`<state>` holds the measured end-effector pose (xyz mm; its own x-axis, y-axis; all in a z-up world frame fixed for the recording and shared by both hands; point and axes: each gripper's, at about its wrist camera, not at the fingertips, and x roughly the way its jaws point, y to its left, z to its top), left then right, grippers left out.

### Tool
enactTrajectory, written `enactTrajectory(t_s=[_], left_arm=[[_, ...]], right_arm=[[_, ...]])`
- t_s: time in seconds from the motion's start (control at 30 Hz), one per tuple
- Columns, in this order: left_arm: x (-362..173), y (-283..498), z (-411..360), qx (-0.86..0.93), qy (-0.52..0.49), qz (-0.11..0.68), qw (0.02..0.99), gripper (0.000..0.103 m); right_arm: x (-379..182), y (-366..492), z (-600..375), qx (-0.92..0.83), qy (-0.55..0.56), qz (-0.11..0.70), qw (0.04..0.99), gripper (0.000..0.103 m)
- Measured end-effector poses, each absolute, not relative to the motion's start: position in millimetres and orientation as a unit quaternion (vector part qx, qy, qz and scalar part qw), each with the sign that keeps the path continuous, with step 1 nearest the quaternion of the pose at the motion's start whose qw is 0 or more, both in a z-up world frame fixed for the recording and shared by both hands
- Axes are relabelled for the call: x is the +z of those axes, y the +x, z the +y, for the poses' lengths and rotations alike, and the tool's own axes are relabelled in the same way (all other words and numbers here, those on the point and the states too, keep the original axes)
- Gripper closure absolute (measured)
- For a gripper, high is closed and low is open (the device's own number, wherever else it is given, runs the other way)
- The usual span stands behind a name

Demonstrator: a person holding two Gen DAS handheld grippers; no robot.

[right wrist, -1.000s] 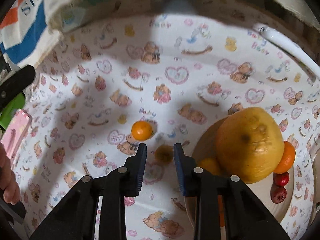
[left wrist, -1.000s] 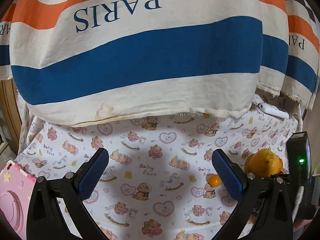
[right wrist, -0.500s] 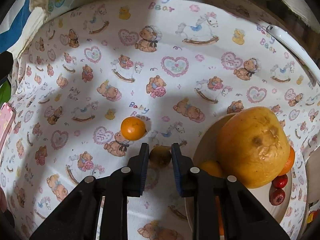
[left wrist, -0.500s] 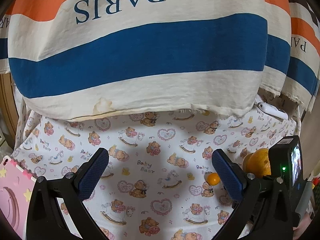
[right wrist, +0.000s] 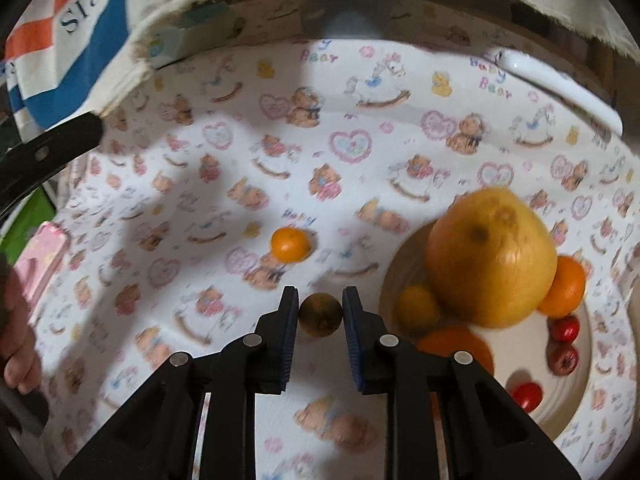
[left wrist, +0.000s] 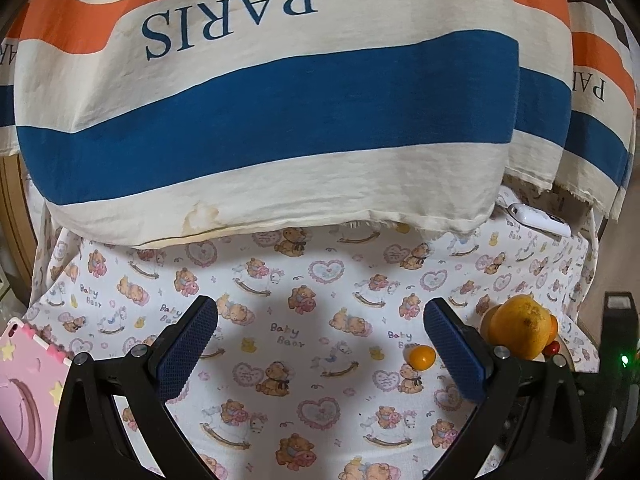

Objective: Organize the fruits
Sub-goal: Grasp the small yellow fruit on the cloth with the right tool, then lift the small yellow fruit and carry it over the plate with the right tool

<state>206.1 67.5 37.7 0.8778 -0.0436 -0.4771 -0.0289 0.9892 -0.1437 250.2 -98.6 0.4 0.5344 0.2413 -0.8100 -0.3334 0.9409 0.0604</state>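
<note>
In the right wrist view my right gripper (right wrist: 321, 300) is shut on a small brownish round fruit (right wrist: 321, 314), held above the bear-print cloth. A small orange (right wrist: 291, 244) lies on the cloth just beyond it. To the right a plate (right wrist: 536, 408) holds a large yellow pomelo (right wrist: 491, 258), oranges (right wrist: 563, 282) and small red fruits (right wrist: 564, 357). In the left wrist view my left gripper (left wrist: 320, 320) is open and empty over the cloth; the small orange (left wrist: 423, 356) and pomelo (left wrist: 520, 332) sit to its right.
A striped "PARIS" cloth (left wrist: 280, 100) hangs over the far side. A white remote (left wrist: 536, 219) lies at the back right. A pink foam mat (left wrist: 24, 392) is at the left edge. The bear-print cloth (left wrist: 312, 360) covers the surface.
My right gripper has closed on the brownish fruit and lifted it off the cloth. The left gripper has barely shifted and stays open.
</note>
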Motion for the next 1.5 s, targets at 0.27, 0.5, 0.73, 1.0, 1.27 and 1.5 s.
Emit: enactTrajectory(t_s=[0.27, 0.5, 0.73, 1.0, 1.27, 1.5], left_arm=[[31.7, 209.0, 60.6, -0.008, -0.059, 0.254, 0.965, 0.001], [26.8, 211.4, 53.6, -0.012, -0.046, 0.262, 0.964, 0.001], [28.7, 209.1, 54.0, -0.014, -0.046, 0.258, 0.965, 0.001], [29.3, 208.4, 52.1, -0.013, -0.042, 0.258, 0.965, 0.001], [26.2, 211.2, 51.3, -0.015, -0.037, 0.263, 0.964, 0.001], [25.8, 208.4, 42.4, -0.026, -0.025, 0.263, 0.964, 0.001]], right_arm=[[-7.7, 235.2, -105.1, 0.169, -0.05, 0.489, 0.854, 0.08], [-9.3, 229.3, -105.3, 0.17, -0.05, 0.497, 0.85, 0.08], [-10.8, 221.8, -105.5, 0.176, -0.055, 0.502, 0.845, 0.08], [-13.6, 217.8, -107.7, 0.192, -0.049, 0.502, 0.841, 0.08], [-14.5, 217.4, -111.2, 0.2, -0.037, 0.489, 0.848, 0.079], [10.6, 212.2, -131.8, 0.183, -0.004, 0.424, 0.887, 0.079]])
